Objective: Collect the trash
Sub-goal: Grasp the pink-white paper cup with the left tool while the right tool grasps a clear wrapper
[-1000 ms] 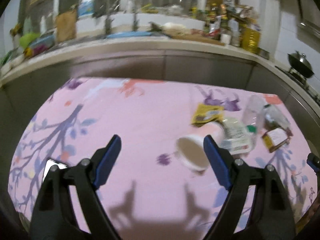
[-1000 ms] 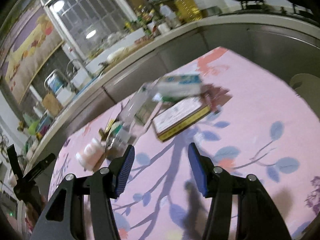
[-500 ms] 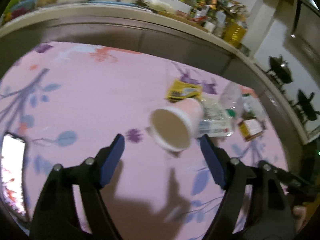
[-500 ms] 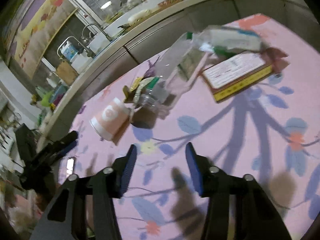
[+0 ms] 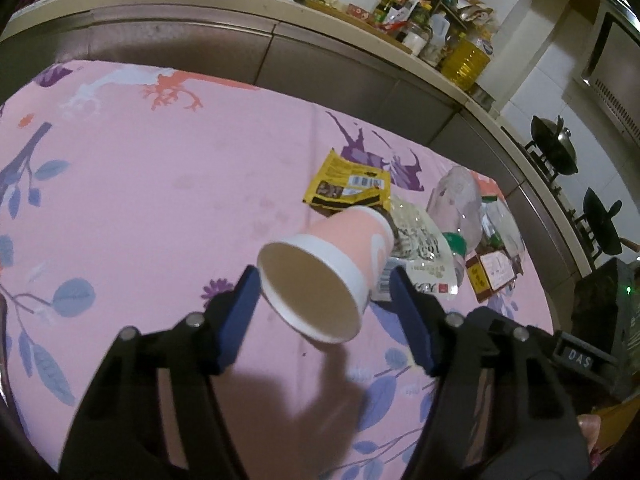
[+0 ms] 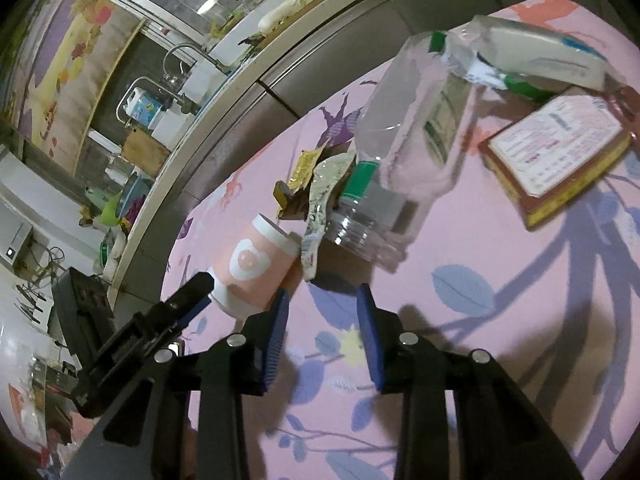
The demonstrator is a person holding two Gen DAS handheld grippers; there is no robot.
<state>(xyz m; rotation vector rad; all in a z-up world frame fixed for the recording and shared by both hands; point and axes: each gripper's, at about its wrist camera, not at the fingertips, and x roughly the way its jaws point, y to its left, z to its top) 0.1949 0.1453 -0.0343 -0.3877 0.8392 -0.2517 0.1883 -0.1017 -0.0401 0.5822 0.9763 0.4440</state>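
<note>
My left gripper [image 5: 324,300] points downward at a slant over the pink flowered tablecloth [image 5: 160,184], its blue pads on either side of the paper cup [image 5: 320,280]. The cup lies on its side, its open mouth facing me. The jaws are closing around it; the left pad looks to be right at the rim, the right pad still apart from the wall, so I have no grip on it yet, though from this angle I cannot be sure of the left contact.

My right gripper [image 6: 322,336] tilts down too, low over the cloth, jaws closing with nothing between them. It sits just beside the cup's base, and from this side the left gripper's finger [image 6: 192,292] shows at the cup's mouth end.

The rest of the trash lies in a heap behind the cup, toward the table's far right corner: a yellow wrapper [image 5: 348,188], a crumpled clear bag [image 5: 420,248], a clear plastic bottle [image 6: 412,136] with a green cap, and a red and yellow box [image 6: 560,152].
</note>
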